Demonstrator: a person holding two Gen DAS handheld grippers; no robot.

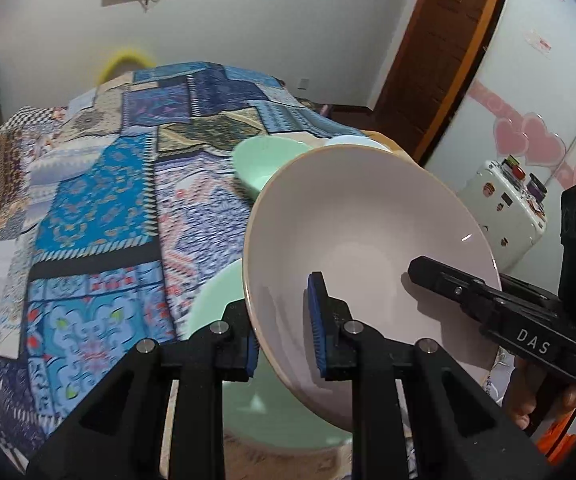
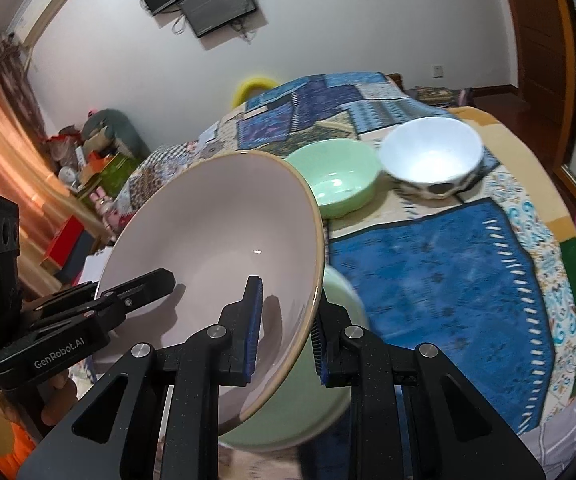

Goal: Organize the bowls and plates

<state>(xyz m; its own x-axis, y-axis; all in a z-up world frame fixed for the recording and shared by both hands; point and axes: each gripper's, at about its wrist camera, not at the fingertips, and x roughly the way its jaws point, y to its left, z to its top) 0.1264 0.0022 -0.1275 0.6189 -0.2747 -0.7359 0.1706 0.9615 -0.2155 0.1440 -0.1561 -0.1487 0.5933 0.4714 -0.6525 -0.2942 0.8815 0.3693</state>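
The large bowl (image 2: 215, 248) sits tilted above a plate (image 2: 312, 408), apparently; two smaller bowls (image 2: 338, 184) behind it.

open patchwork cloth (image 2: 440, 280) right of the pink bowl (image 2: 215, 248); green bowl (image 2: 334, 184) and white bowl (image 2: 432, 156) block behind

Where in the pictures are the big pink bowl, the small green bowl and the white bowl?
big pink bowl (image 2: 215, 240): right wrist view, on its inner wall.
small green bowl (image 2: 338, 184): right wrist view, on its inside bottom.
white bowl (image 2: 432, 156): right wrist view, on its inner wall.
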